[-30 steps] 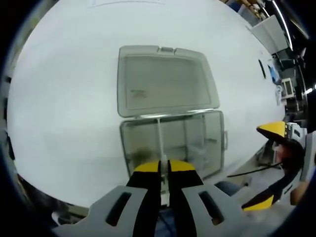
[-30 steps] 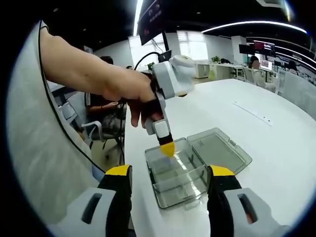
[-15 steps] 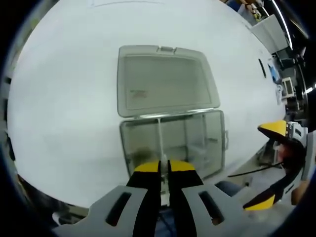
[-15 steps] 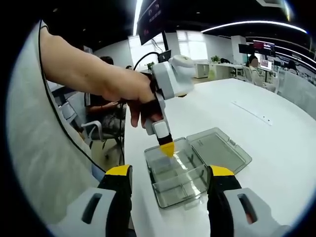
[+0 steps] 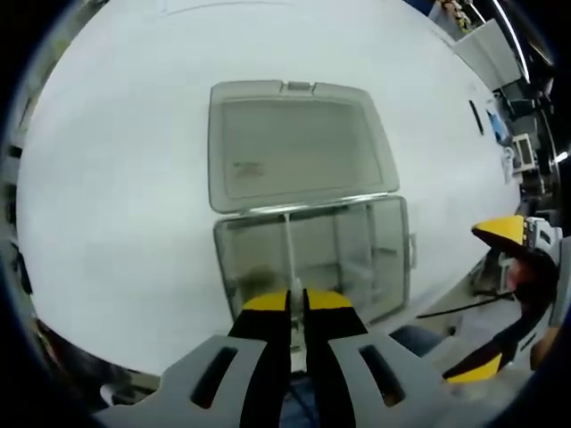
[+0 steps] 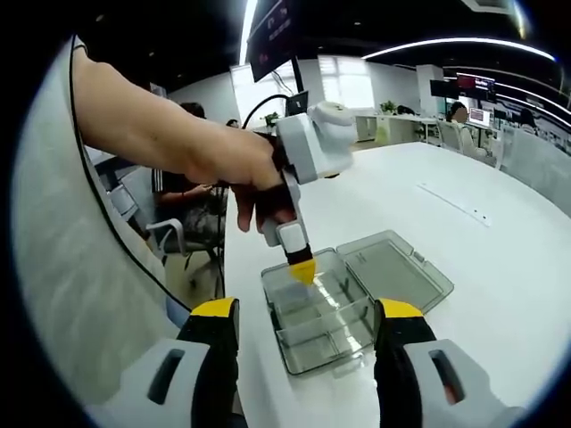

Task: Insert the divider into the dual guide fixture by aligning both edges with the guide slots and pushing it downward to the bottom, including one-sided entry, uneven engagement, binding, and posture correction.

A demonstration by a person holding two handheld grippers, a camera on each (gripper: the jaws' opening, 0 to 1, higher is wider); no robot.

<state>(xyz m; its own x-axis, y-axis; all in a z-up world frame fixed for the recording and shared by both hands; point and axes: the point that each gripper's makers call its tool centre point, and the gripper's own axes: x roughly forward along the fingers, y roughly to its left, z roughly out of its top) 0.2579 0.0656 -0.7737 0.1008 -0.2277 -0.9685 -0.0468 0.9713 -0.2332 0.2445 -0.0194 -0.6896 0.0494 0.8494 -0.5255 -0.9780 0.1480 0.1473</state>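
1. The divider [image 5: 289,245], a thin clear plate, is standing upright inside the box [image 5: 312,259], running from the hinge side toward the left gripper [image 5: 297,301]; seen from the left gripper view it is appearing edge-on as a pale line.
2. The left gripper is pinching the divider's near end, its yellow-tipped jaws sitting narrow with only a slim gap between them.
3. In the right gripper view the same gripper [image 6: 303,270] is reaching down into the box [image 6: 321,312], with a hand [image 6: 241,174] wrapped around its grip.
4. The box is lying open on the white table [image 5: 134,178], and its clear lid [image 5: 299,147] is resting flat on the table beyond the hinge.
5. Other clear partitions are crossing the box's inside; whether the divider's edges are seated in slots cannot be told.
6. The right gripper [image 6: 308,312] is hanging well apart from the box with its jaws spread wide, holding nothing.
7. In the left gripper view that gripper [image 5: 508,294] is showing past the table's edge.
8. Behind the table, a seated person [image 6: 192,192] and office desks [image 6: 401,125] are showing.
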